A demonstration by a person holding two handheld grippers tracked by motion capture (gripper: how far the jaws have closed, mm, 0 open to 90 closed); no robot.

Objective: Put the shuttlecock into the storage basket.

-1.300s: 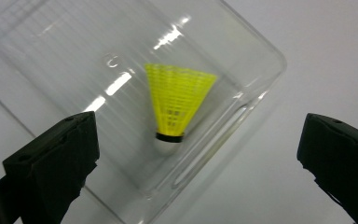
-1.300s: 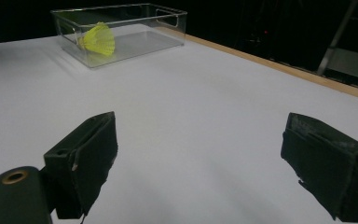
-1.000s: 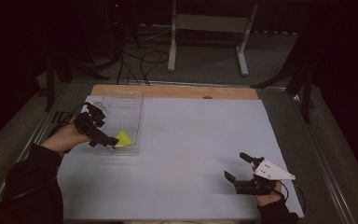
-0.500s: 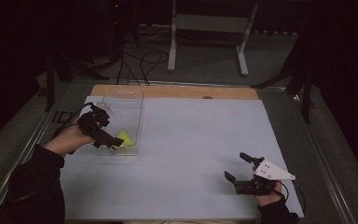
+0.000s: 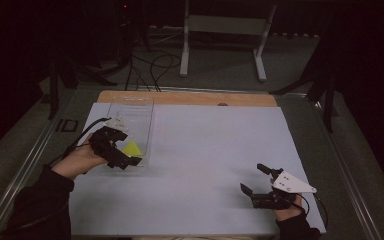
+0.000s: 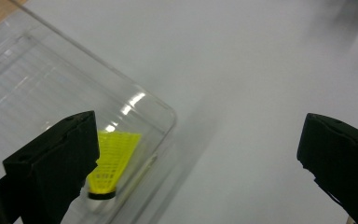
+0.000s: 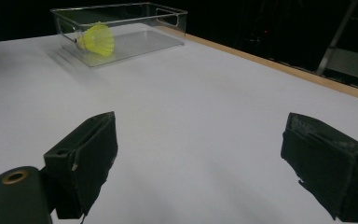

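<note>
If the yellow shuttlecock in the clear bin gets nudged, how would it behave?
The shuttlecock looks very light, its skirt an open mesh, so a nudge would likely send it skidding. Lying on its side in the clear bin, it would probably roll in an arc around its dark cap.

Dim room: the pale grey table top (image 5: pixel 205 150) is evenly lit from above while its surroundings fall black. Glare streaks the clear plastic box (image 6: pixel 135 100). Black jaws blur softly; shadows are faint.
</note>
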